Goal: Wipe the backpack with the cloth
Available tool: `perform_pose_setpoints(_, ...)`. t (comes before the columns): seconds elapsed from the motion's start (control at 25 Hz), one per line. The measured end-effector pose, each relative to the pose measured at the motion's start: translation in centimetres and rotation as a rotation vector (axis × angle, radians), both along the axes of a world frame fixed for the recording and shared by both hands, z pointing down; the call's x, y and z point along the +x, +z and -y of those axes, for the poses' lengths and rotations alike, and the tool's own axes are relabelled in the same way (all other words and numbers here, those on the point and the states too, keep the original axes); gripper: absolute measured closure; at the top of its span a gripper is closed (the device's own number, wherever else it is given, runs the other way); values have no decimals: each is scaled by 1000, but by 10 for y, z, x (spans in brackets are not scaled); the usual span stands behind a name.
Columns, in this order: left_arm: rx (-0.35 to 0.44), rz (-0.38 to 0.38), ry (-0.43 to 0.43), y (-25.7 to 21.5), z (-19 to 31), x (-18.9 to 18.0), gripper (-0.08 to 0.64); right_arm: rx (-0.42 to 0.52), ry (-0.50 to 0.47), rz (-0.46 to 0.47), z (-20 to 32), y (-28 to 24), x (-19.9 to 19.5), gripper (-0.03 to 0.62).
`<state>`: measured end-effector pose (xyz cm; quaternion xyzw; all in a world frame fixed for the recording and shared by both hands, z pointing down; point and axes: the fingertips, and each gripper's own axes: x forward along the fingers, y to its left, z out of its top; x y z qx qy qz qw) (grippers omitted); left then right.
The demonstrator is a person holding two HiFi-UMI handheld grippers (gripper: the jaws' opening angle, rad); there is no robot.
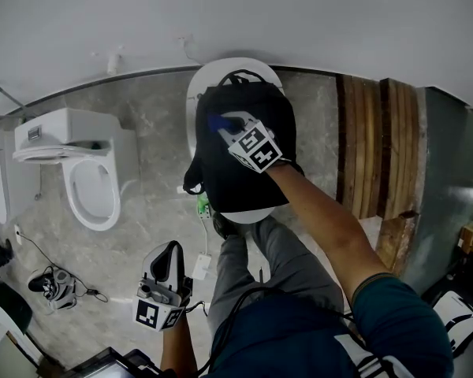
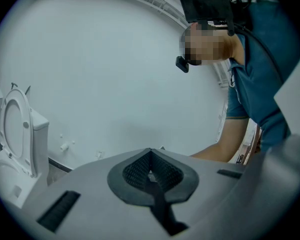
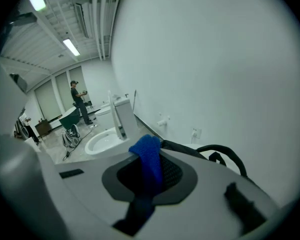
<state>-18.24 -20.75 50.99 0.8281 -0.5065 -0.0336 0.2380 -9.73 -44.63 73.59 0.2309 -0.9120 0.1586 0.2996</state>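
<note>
The left claw (image 1: 171, 250) hangs low beside the person's legs, pressed together with nothing inside. Farther away, the right claw (image 1: 225, 124) pinches the blue cloth (image 1: 214, 122) over the far part of the black backpack (image 1: 244, 176). The backpack lies on a white oval seat (image 1: 235, 64). An open toilet (image 1: 91, 187) stands to the left, well apart.

Teal tee (image 1: 394, 321); grey trousers (image 1: 288, 250); blk cable (image 2: 261, 40); grey left claw (image 1: 171, 249), right claw (image 1: 221, 123).
</note>
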Motion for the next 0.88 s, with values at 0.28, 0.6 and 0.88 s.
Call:
perform_pose_setpoints(0.28,33,5,18,-19,-2,-2,560,3,-146,-22,-93,-14,-5,565)
perform_pose_setpoints(0.6,80,24,51,-48,-11,-8,560,-141,-129,-7,-177,2,3,565)
perform_pose_setpoints(0.88,106,38,82,-64,-25,-8,560,-193,-63,-9,-209,13,25,565)
